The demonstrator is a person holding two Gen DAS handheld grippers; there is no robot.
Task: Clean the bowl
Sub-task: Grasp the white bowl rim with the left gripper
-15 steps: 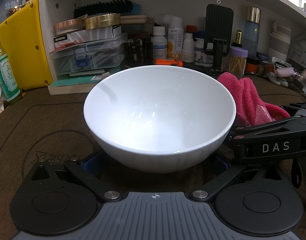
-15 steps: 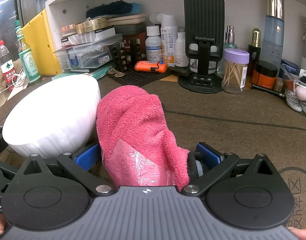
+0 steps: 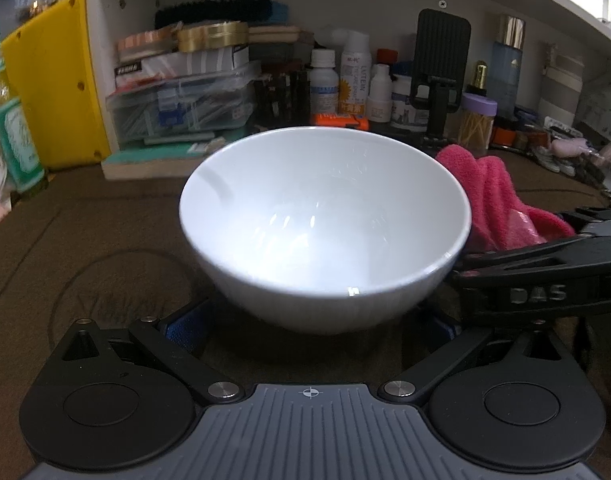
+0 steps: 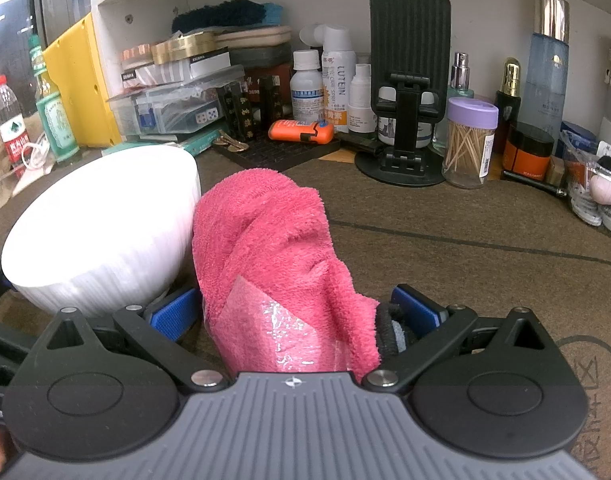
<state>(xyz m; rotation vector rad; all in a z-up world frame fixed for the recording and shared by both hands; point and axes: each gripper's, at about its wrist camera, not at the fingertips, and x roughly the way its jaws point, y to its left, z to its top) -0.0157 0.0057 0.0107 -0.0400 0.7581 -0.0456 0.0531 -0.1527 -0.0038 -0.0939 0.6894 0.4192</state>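
Brown desk mat (image 3: 105,216) before a cluttered shelf, white bowl (image 3: 325,224) near its front edge.
The left gripper (image 3: 313,320) brackets the bowl's base with fingers spread; whether they press it cannot be told. Just right of the bowl, the right gripper (image 4: 293,308) clenches a pink cloth (image 4: 265,248).

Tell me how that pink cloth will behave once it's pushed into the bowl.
The pink cloth looks floppy: it slumps in folds. Its fluffy pile probably grips, not slides. The glossy white bowl may skid.
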